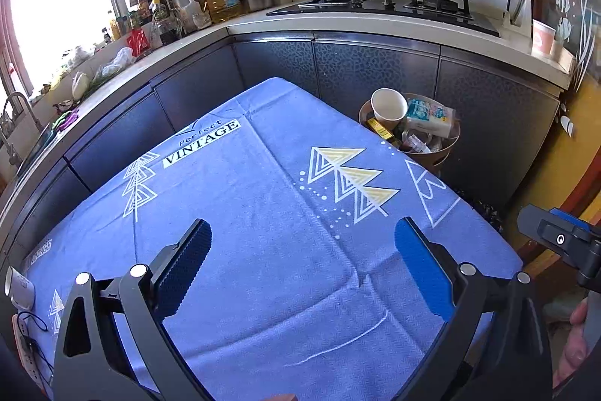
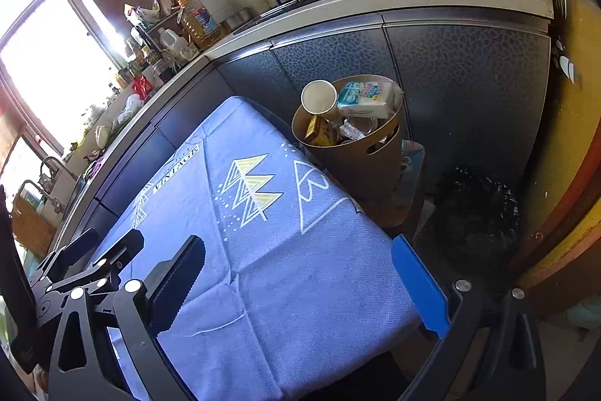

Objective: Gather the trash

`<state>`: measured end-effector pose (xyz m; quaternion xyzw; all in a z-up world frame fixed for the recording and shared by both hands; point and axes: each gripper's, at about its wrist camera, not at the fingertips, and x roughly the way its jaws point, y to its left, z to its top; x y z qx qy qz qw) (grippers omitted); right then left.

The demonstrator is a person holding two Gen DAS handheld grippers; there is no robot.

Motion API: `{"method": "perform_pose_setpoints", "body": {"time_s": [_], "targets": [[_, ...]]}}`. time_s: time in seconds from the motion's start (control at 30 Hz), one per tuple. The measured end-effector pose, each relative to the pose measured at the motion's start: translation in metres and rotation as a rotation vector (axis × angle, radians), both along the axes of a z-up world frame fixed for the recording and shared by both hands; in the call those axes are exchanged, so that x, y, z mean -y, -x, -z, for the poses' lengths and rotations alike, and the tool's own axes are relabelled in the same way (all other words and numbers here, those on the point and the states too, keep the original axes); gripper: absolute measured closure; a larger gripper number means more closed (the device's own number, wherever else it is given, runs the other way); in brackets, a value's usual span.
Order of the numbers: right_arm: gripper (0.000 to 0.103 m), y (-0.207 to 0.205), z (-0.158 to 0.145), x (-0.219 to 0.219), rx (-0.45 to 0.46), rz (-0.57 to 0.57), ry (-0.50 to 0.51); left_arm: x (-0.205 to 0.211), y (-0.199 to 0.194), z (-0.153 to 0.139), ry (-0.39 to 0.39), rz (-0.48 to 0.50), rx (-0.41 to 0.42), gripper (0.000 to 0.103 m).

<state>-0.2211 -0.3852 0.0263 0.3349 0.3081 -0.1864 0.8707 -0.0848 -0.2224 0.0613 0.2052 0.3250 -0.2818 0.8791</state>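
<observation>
- Right wrist view: the bench (image 2: pixel 285 288), covered in a blue patterned cloth, fills the foreground, and no loose trash shows anywhere on it.
- The brown waste bin (image 2: pixel 360 160) stands just beyond the bench's far right corner, on a low stool against the dark cabinet fronts; from the bin, both tools lie back across the cloth, toward the near edge.
- The bin is heaped to the rim: a white paper cup (image 2: pixel 319 97) lies on its side, mouth toward the bench, touching a tissue pack (image 2: pixel 370 99), with a yellow carton (image 2: pixel 317 132) below them.
- The right tool (image 2: pixel 300 269) is the nearer one to the bin; its jaws gape fully, nothing between them but cloth.
- The left tool (image 1: pixel 302 248), farther from the bin, also stands wide apart and empty.
- By my judgement, collecting looks finished.
</observation>
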Motion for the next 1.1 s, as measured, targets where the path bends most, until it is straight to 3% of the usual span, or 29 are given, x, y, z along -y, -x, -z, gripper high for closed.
{"method": "perform_pose_setpoints", "body": {"time_s": [0.6, 1.1], "targets": [[0.004, 0.009, 0.018, 0.021, -0.001, 0.006, -0.076, 0.034, 0.01, 0.006, -0.05, 0.007, 0.026, 0.006], [0.004, -0.002, 0.018, 0.012, -0.009, -0.025, -0.07, 0.028, 0.008, 0.008, -0.052, -0.04, 0.051, 0.006]]}}
